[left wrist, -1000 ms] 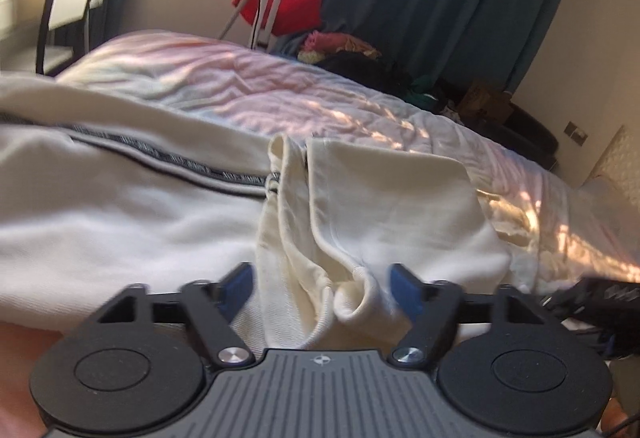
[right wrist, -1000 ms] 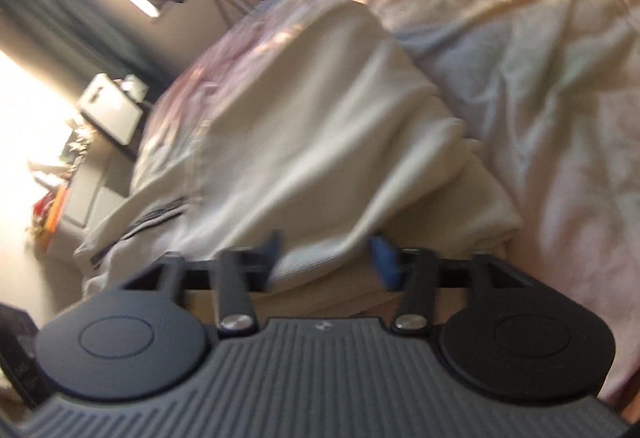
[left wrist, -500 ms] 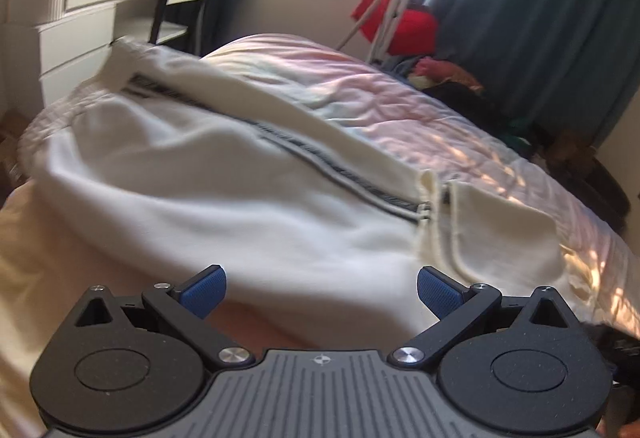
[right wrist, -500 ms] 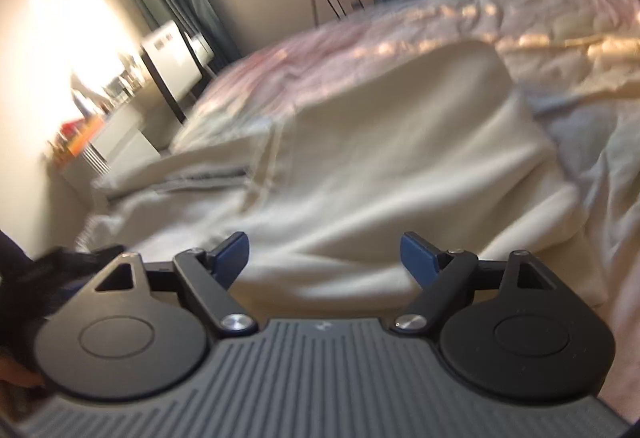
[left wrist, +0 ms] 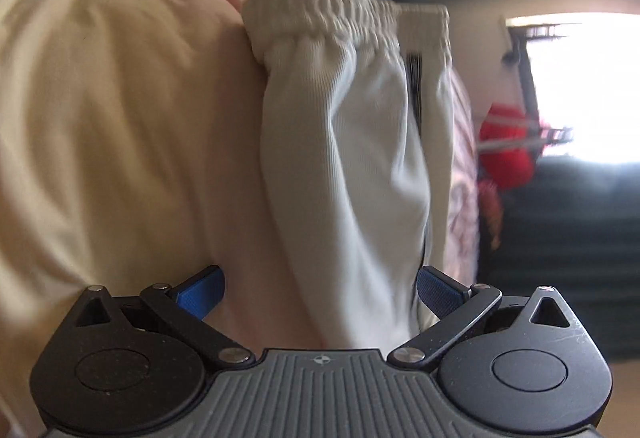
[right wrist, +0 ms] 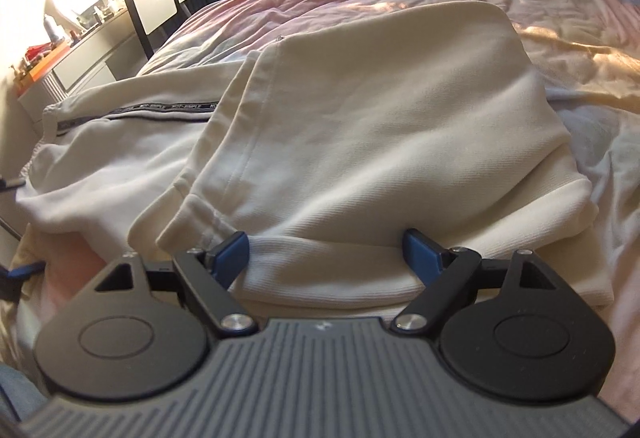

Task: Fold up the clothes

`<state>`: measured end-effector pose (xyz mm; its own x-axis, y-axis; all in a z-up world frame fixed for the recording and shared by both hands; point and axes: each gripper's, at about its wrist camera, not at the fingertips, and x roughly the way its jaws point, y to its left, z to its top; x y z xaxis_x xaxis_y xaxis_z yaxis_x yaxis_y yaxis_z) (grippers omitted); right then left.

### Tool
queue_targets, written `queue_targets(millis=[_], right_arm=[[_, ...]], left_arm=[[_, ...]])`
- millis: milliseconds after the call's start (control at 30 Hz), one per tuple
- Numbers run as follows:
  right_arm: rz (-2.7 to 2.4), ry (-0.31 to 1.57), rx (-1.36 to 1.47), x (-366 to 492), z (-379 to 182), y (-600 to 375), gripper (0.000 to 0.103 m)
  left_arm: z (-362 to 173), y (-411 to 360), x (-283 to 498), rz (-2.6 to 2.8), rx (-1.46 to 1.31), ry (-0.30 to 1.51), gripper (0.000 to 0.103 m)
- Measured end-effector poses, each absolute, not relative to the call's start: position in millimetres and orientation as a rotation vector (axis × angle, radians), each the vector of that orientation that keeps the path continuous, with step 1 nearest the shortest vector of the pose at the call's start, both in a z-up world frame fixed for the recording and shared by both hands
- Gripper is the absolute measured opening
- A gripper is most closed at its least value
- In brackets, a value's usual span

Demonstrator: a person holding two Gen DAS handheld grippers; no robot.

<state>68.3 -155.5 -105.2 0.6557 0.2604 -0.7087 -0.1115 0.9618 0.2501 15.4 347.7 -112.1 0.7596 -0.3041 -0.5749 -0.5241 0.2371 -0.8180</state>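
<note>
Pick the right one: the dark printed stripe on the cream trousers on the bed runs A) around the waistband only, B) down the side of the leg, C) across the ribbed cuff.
B: in the right wrist view the stripe runs lengthwise along the leg of the trousers, up to the folded-over part.

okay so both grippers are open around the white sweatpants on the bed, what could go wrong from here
1. The right gripper straddles several stacked layers of the sweatpants; closing may pinch only some, so the fold could slip apart.
2. The left gripper sits near the leg above the elastic cuff, close to the bedsheet; it might grab sheet too.
</note>
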Motion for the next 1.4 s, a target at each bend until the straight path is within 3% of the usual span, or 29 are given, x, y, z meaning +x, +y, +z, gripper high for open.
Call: queue_targets(millis=[200, 300, 400, 467, 500, 533, 567, 833, 1167, 1400], right_arm=[[0.2, 0.831, 0.158, 68, -104, -148, 0.086], [0.193, 0.826, 0.16, 70, -102, -148, 0.086], [0.19, 0.784, 0.143, 67, -94, -146, 0.085], [0.2, 0.763, 0.11, 66, -93, -141, 0.085], [0.206, 0.761, 0.089, 67, -94, -138, 0.085], [0.212, 0.76, 0.07, 67, -95, -135, 0.085], [0.213, 0.761, 0.084, 68, -96, -136, 0.085], [0.209, 0.674, 0.33, 66, -79, -170, 0.084], [-0.002, 0.555, 0.592, 38, -48, -257, 0.084], [-0.092, 0.503, 0.681, 32, -42, -307, 0.086]], left_arm=[[-110, 370, 26, 0.192, -1.346, 0.601, 0.094], [-109, 374, 36, 0.227, -1.282, 0.601, 0.087], [-102, 374, 42, 0.282, -1.186, 0.592, 0.068], [-95, 375, 43, 0.333, -1.101, 0.588, 0.04], [-92, 375, 43, 0.348, -1.06, 0.587, 0.035], [-87, 373, 45, 0.357, -1.01, 0.58, 0.017], [-81, 370, 46, 0.366, -0.956, 0.572, 0.011], [37, 241, 63, 0.356, -0.325, 0.312, 0.008], [125, 87, 53, 0.237, -0.322, 0.078, 0.008], [127, -40, 69, 0.088, -0.258, -0.009, 0.008]])
